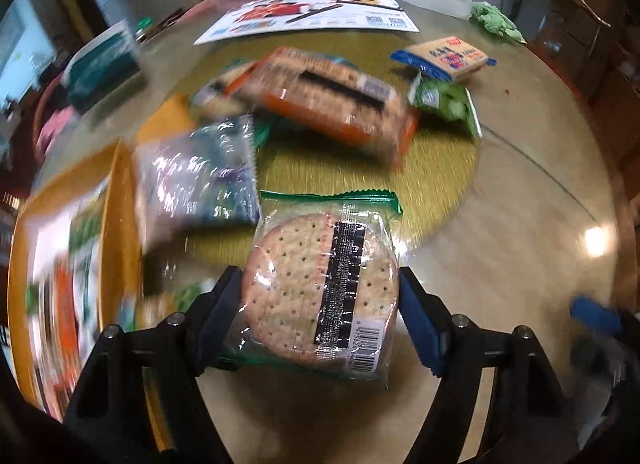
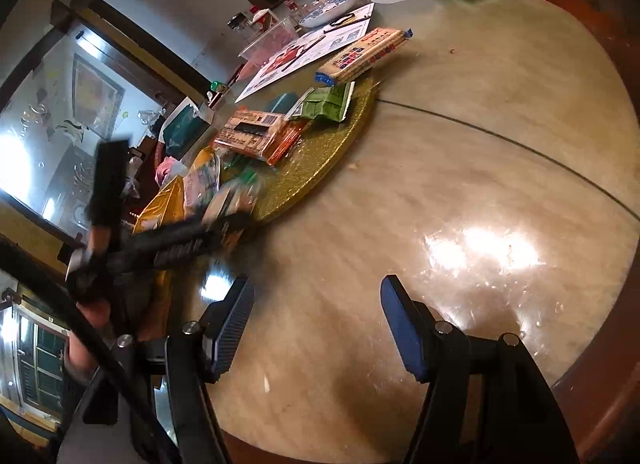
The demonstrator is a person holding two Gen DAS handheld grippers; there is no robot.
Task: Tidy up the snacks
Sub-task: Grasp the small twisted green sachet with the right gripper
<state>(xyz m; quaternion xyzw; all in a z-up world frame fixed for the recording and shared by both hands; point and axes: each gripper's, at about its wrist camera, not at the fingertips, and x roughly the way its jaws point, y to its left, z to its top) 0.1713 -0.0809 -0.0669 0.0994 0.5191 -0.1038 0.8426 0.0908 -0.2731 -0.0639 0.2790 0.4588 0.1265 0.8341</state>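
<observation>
- Round cracker pack sits clamped between our left gripper's pads, above the table beside the gold turntable.
- Our right gripper hangs released, nothing between its jaws.

Left wrist view: looks steeply down along its jaws at the counter from close range, a cracker pack filling the 6 o'clock foreground, the gold mat beyond it. Right wrist view: looks obliquely down across bare counter, farther from the snacks, with the mat at 11 o'clock. Both views share the mat, the orange pack, the leaflet and the green cloth.
</observation>
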